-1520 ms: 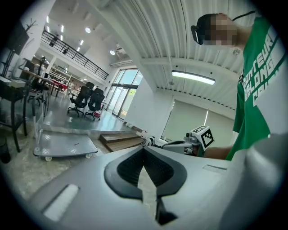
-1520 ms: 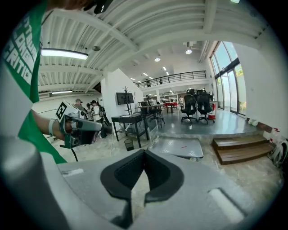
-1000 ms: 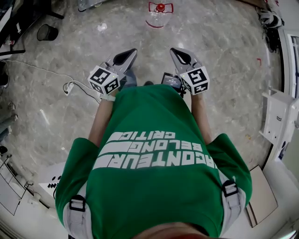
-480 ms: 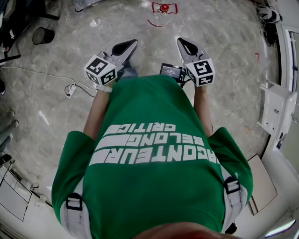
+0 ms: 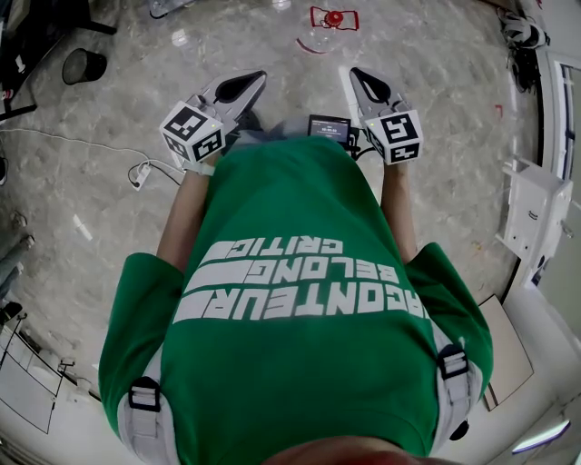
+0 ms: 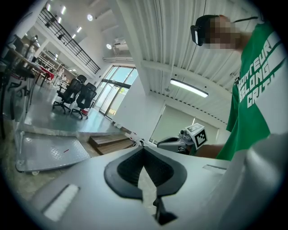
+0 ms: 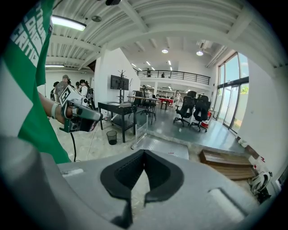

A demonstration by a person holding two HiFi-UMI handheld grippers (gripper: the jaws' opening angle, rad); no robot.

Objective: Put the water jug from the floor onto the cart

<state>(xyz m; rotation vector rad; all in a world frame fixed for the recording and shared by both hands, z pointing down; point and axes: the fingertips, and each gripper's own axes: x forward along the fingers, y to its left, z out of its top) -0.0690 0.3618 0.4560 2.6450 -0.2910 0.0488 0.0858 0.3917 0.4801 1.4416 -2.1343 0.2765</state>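
The water jug [image 5: 332, 20], clear with a red cap, stands on the marble floor at the top of the head view, ahead of both grippers and apart from them. My left gripper [image 5: 257, 76] and right gripper [image 5: 354, 71] are held side by side in front of the green shirt, both shut with nothing between the jaws. In the left gripper view the left gripper [image 6: 144, 148] has its tips touching; the right gripper [image 7: 144, 152] looks the same in its own view. The flat metal cart [image 6: 49, 152] [image 7: 164, 147] rests low on the floor. Neither gripper view shows the jug.
A black bin [image 5: 80, 65] stands at the far left, beside a desk [image 7: 118, 110]. A white cable [image 5: 136, 171] trails over the floor on the left. Wooden pallets [image 7: 225, 159] lie near the cart. A white unit [image 5: 531, 213] stands along the right wall.
Both grippers have moved forward over the floor with the person, toward the jug, and sit higher in the head view. Their jaws stay shut.
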